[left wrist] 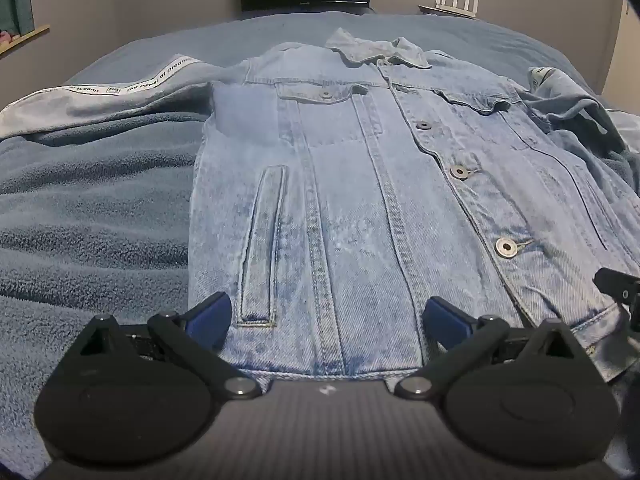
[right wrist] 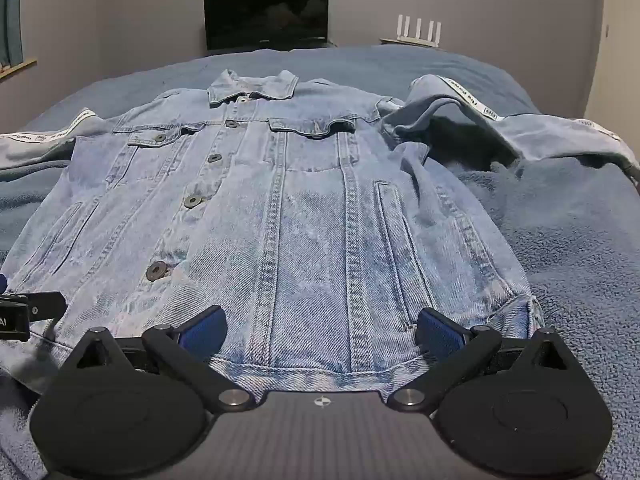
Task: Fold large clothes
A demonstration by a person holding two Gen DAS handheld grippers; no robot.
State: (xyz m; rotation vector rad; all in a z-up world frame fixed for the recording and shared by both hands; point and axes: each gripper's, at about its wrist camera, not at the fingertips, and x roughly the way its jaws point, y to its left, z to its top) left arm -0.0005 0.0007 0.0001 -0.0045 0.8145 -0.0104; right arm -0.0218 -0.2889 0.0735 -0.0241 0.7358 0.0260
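A light blue denim jacket [left wrist: 360, 184] [right wrist: 280, 208] lies front up and buttoned on the bed, collar at the far end, hem toward me. Both sleeves spread sideways, each with a white printed tape [left wrist: 160, 76] [right wrist: 476, 100]; the right sleeve [right wrist: 460, 120] is bunched and raised. My left gripper [left wrist: 326, 316] hovers open over the hem's left part, its blue pads [left wrist: 210, 316] wide apart with nothing between them. Over the hem's right part my right gripper [right wrist: 320, 328] stands open too, pads [right wrist: 436, 330] apart. Each gripper shows at the edge of the other view [left wrist: 620, 292] [right wrist: 24, 312].
A blue fleece blanket [left wrist: 88, 216] [right wrist: 580, 248] covers the bed under the jacket. Against the grey far wall stand a dark screen [right wrist: 266, 12] and a white router with antennas [right wrist: 418, 30]. A window ledge [left wrist: 24, 38] is at the far left.
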